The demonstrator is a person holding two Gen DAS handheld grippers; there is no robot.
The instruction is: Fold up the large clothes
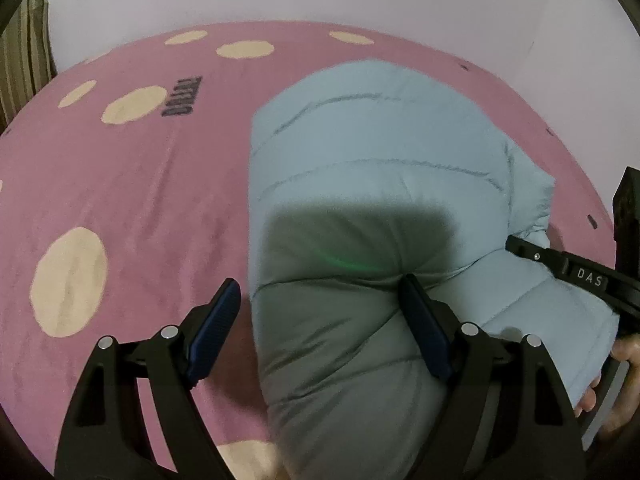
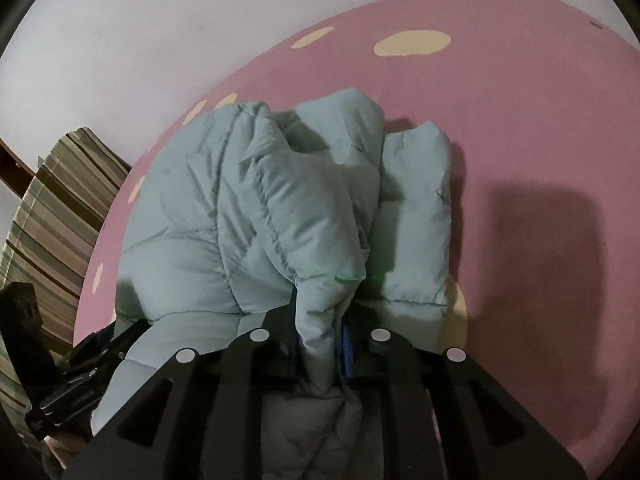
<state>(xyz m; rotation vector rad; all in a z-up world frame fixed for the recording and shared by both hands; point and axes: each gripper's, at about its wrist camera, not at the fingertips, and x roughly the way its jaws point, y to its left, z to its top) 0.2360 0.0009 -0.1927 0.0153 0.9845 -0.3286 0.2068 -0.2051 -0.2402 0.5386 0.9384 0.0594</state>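
While the light blue puffer jacket (image 1: 384, 184) lies bundled on the pink bed cover (image 1: 132, 200), its long axis runs away from both tools, toward the wall. The left tool (image 1: 320, 320) stands wide; one pad (image 1: 424, 332) rests against the near end of the jacket and the other pad (image 1: 216, 320) is over the bare cover, so the bulk lies straight ahead of it and slightly to its right, not gripped. The right tool (image 2: 320, 344) is narrow and pinches a fold of the jacket (image 2: 256, 208) between its pads; the rest of the garment spreads ahead and to its left. I judge that the right tool leads the coming fold, being the one that has the cloth. I count one jacket, two tools, one bed and one striped cushion (image 2: 56, 208) beside the bed.
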